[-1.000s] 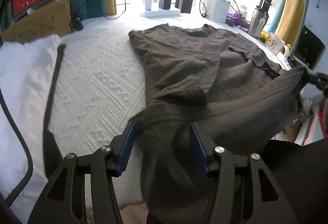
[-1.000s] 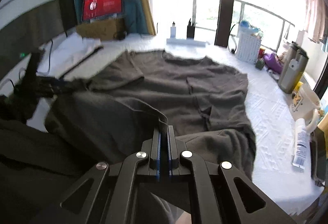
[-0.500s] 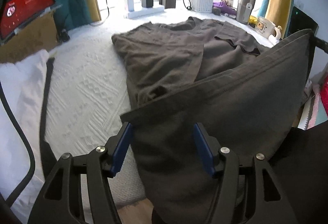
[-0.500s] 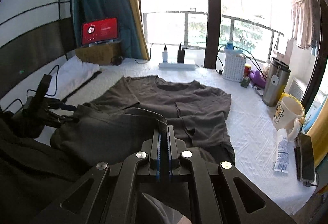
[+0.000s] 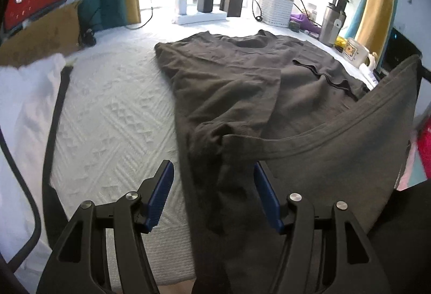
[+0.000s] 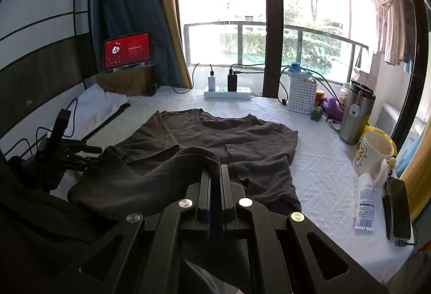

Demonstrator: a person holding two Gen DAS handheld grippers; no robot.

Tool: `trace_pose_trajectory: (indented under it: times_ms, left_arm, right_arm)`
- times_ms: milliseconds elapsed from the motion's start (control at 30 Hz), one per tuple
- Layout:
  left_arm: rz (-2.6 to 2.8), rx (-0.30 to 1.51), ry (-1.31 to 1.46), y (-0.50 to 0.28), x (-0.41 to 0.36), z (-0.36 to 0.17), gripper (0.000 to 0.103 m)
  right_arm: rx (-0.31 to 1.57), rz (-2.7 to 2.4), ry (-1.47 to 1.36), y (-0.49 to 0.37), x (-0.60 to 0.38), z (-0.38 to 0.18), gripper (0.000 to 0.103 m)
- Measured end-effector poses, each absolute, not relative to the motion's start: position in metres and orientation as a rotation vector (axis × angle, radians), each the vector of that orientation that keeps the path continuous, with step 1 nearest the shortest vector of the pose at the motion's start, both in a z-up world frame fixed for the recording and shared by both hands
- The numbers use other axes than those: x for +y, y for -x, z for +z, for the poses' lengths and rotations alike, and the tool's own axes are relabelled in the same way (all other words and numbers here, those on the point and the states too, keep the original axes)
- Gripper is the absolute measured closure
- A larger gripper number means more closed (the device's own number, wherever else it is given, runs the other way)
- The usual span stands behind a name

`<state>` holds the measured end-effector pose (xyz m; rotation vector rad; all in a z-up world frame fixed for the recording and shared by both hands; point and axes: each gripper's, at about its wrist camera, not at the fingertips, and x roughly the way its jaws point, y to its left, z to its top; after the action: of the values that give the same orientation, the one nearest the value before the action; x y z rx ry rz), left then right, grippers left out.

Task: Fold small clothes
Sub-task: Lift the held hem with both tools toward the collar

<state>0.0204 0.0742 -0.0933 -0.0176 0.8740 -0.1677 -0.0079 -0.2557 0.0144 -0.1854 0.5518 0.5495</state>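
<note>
A dark grey T-shirt (image 5: 242, 84) lies on the white quilted bed (image 5: 107, 116), collar towards the window, left sleeve folded in. Its bottom hem is lifted off the bed. My left gripper (image 5: 214, 172) has its blue-padded jaws wide apart, with the hem's left corner draped between them. My right gripper (image 6: 214, 172) is shut on the hem's right part, holding it raised above the shirt (image 6: 237, 140). The left gripper also shows in the right wrist view (image 6: 80, 154) at the shirt's left edge.
A power strip (image 6: 227, 92) with chargers, a white basket (image 6: 301, 97), a steel tumbler (image 6: 355, 116), a mug (image 6: 374, 156), a tube (image 6: 365, 205) and a phone (image 6: 400, 210) line the far and right edges. A red-screen tablet (image 6: 126, 51) on a box and a white pillow (image 5: 24, 111) stand left.
The lifted hem has sunk on the left side and now sags between the grippers instead of standing as a taut sheet. Both grippers have moved forward over the shirt.
</note>
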Motion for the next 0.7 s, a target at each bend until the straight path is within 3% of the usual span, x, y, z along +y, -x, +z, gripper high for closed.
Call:
trace_pose_trajectory:
  times_ms: [200, 233, 333, 367, 533, 700]
  left_arm:
    - [-0.215, 0.836, -0.008, -0.023, 0.061, -0.086, 0.042]
    - [-0.217, 0.841, -0.014, -0.025, 0.060, -0.088, 0.047]
    - [-0.213, 0.900, -0.029, -0.034, 0.058, -0.101, 0.078]
    - [-0.212, 0.913, -0.031, -0.034, 0.057, -0.104, 0.083]
    - [-0.192, 0.913, -0.038, -0.029, 0.056, -0.101, 0.093]
    - [-0.184, 0.841, -0.063, -0.014, 0.054, -0.070, 0.093]
  right_arm:
    - [0.560, 0.552, 0.187, 0.003, -0.253, 0.010, 0.098]
    - [0.561, 0.553, 0.184, 0.002, -0.253, 0.010, 0.098]
    - [0.567, 0.546, 0.178, 0.000, -0.255, 0.007, 0.098]
    - [0.569, 0.545, 0.177, -0.001, -0.256, 0.007, 0.098]
    - [0.575, 0.535, 0.173, -0.004, -0.259, 0.006, 0.098]
    - [0.559, 0.539, 0.184, -0.002, -0.255, 0.011, 0.098]
